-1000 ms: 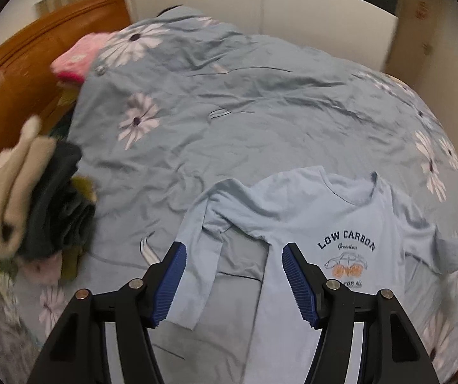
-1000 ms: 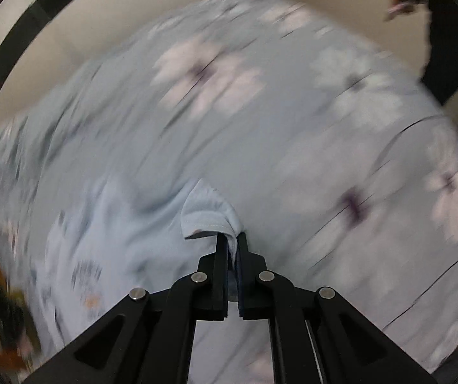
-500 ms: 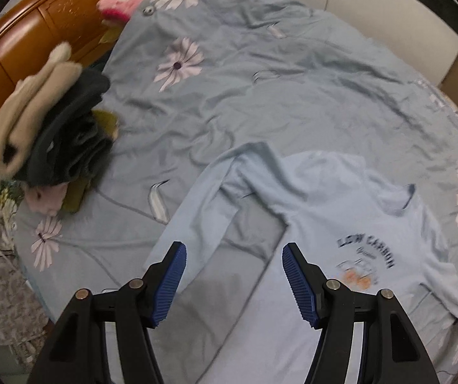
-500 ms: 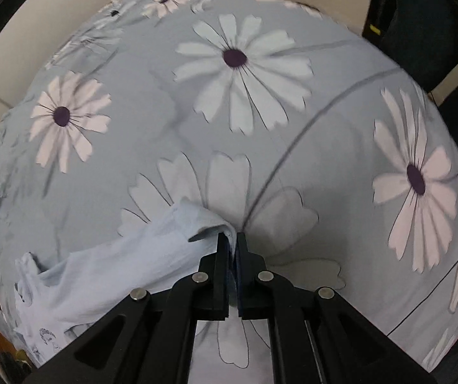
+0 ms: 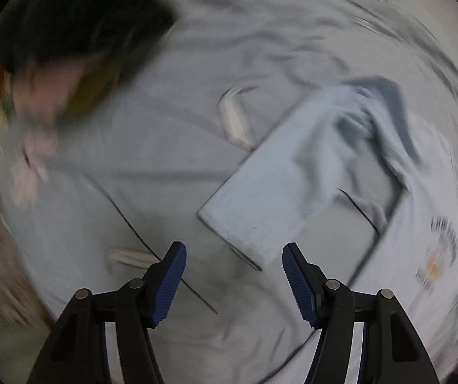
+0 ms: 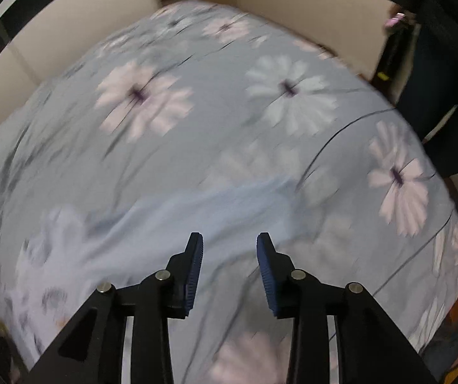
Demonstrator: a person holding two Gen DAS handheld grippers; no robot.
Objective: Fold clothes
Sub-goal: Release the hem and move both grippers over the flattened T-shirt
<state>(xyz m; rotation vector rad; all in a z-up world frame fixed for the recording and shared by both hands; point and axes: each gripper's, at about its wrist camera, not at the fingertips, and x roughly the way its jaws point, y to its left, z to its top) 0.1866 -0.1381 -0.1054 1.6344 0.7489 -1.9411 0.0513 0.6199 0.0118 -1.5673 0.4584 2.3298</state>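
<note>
Light blue shirt [image 5: 414,233] is spread flat on the floral bedsheet [image 5: 107,166]. Left gripper [image 5: 233,256] is held spread, nothing pinched; sleeve cuff [image 5: 254,220] lies just beyond its tips. Right gripper [image 6: 230,240] is opening, jaws clear of the other sleeve [image 6: 197,211] lying just ahead.

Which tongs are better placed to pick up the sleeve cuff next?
Left. The left tongs point down, open, just short of the shirt's sleeve cuff. The right tongs are opening with nothing between them, their sleeve lying ahead.
</note>
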